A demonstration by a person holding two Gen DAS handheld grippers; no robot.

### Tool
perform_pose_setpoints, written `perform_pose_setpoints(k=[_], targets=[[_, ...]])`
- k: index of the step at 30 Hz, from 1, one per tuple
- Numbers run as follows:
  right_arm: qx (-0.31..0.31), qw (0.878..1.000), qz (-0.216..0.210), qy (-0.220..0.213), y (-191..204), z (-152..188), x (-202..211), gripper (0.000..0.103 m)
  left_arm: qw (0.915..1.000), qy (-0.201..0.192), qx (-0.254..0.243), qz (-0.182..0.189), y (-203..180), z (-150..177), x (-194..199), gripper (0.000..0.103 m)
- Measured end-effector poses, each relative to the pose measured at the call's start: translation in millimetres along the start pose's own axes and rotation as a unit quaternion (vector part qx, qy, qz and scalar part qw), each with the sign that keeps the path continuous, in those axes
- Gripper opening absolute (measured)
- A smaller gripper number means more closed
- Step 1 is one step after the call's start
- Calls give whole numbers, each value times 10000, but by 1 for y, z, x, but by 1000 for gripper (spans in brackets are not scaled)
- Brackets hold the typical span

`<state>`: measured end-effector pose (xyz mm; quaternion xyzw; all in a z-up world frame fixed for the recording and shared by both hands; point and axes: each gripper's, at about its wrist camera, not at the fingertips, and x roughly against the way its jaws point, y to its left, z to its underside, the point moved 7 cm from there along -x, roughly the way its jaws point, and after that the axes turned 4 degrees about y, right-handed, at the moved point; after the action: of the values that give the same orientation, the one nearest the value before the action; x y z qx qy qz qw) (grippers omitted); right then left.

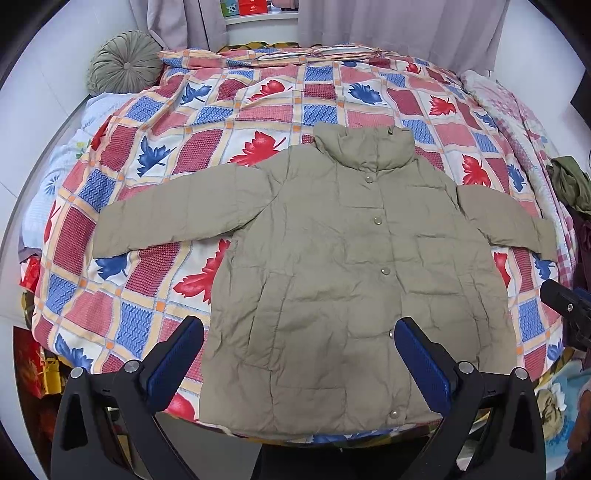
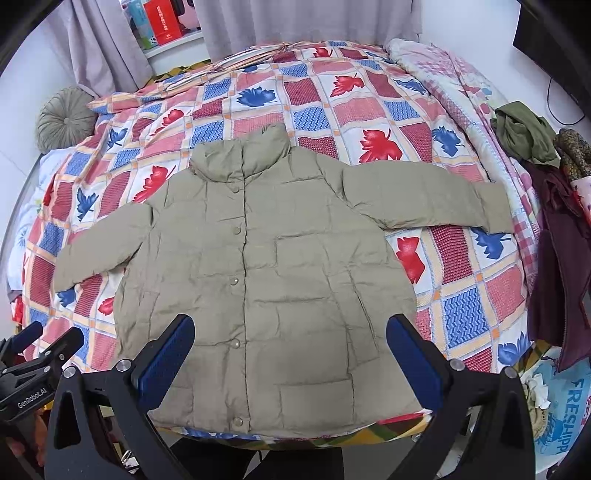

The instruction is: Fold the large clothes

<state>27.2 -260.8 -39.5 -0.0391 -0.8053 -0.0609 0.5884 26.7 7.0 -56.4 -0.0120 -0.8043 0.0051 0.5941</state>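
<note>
Left wrist view first: the khaki puffer jacket (image 1: pixel 332 280) lies flat and face up on the bed (image 1: pixel 155 206), collar at the far end, hem at the near edge, snap buttons (image 1: pixel 377 221) done up in a line down the front. Both sleeves are spread out, one reaching left, the other right. The left gripper (image 1: pixel 299 360) hangs above the hem with its jaws spread wide, holding nothing; its blue pads (image 1: pixel 421 363) frame the lower part of the jacket. At the right edge a black piece of the right gripper (image 1: pixel 567 304) pokes into view. Far left, a round pleated cushion (image 1: pixel 125 62) sits against the wall, and grey curtains (image 1: pixel 406 26) hang beyond the bed.

Over to the right wrist view: same jacket (image 2: pixel 258 280), seen a little more from the right, still centred on the leaf-patterned quilt (image 2: pixel 369 107). The right gripper (image 2: pixel 290 360) is also wide apart and empty, poised over the near hem, pads (image 2: pixel 168 360) on either side of the lowest buttons. The left gripper (image 2: pixel 33 358) shows at the lower left, black with a printed label. On the right, a heap of dark green and maroon clothes (image 2: pixel 546 192) lies by the bed's right edge, well apart from the jacket. The cushion (image 2: pixel 64 118) is far left.
</note>
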Motion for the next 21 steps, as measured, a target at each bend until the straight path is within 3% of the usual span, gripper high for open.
perform_pose_setpoints(k=[21], targets=[[-5, 10000, 4, -16, 0, 1, 0, 103, 10000, 2, -17, -18, -2, 0, 0, 103]])
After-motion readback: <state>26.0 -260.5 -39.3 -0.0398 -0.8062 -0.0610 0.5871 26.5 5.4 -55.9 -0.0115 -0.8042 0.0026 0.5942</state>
